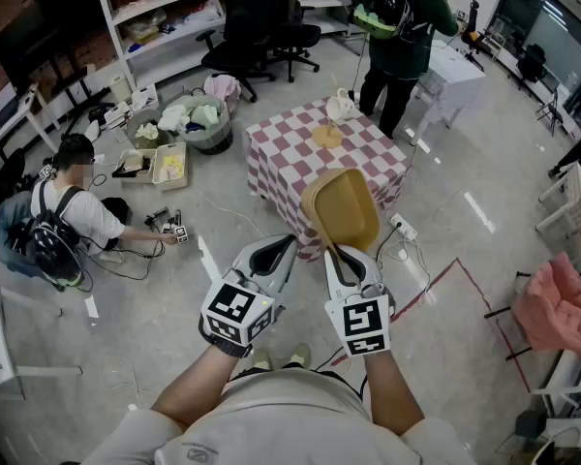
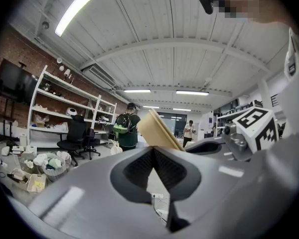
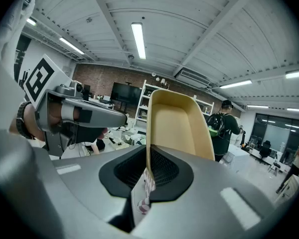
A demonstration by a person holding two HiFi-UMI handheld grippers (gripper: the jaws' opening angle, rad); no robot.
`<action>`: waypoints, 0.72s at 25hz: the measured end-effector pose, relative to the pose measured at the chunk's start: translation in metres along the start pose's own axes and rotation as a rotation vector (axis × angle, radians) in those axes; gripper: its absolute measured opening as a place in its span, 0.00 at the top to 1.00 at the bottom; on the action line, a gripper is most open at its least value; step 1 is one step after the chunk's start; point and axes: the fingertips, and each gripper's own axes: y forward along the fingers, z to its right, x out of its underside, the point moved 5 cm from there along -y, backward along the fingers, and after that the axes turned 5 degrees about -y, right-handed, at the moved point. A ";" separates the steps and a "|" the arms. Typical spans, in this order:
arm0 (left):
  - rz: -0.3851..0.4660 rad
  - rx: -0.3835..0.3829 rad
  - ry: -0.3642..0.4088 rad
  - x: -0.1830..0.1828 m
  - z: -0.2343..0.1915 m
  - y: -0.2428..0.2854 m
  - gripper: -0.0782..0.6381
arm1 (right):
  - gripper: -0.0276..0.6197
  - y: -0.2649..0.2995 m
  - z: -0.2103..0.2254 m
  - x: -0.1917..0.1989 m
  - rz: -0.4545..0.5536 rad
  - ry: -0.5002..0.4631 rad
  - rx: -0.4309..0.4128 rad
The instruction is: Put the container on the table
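A tan, shallow plastic container (image 1: 341, 206) stands upright in my right gripper (image 1: 337, 252), which is shut on its lower rim. In the right gripper view the container (image 3: 179, 128) rises straight from the closed jaws of the right gripper (image 3: 147, 156). My left gripper (image 1: 283, 245) hangs just left of it, shut and empty; from the left gripper (image 2: 153, 152) the container (image 2: 157, 131) shows edge-on to the right. Both are held above the floor, short of the table (image 1: 290, 163) with its red-and-white checked cloth.
On the table stand a white jug (image 1: 341, 107) and a tan dish (image 1: 326, 136). A person with a backpack (image 1: 397, 27) stands behind it; another (image 1: 68, 216) sits on the floor at left. A laundry basket (image 1: 198, 124), office chairs (image 1: 257, 27) and a power strip (image 1: 402, 229) surround it.
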 end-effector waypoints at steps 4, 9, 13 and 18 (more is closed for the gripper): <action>0.000 -0.005 0.001 0.002 0.001 0.000 0.88 | 0.91 -0.002 -0.001 0.004 -0.003 -0.007 -0.005; -0.003 -0.009 0.000 0.004 0.003 0.005 0.88 | 0.91 0.000 0.002 0.008 -0.007 -0.005 -0.012; -0.010 -0.012 0.004 0.006 0.005 0.009 0.88 | 0.91 0.001 0.007 0.012 -0.005 0.005 -0.014; -0.022 -0.021 0.008 0.008 0.006 0.016 0.88 | 0.91 0.002 0.016 0.017 0.000 0.032 -0.024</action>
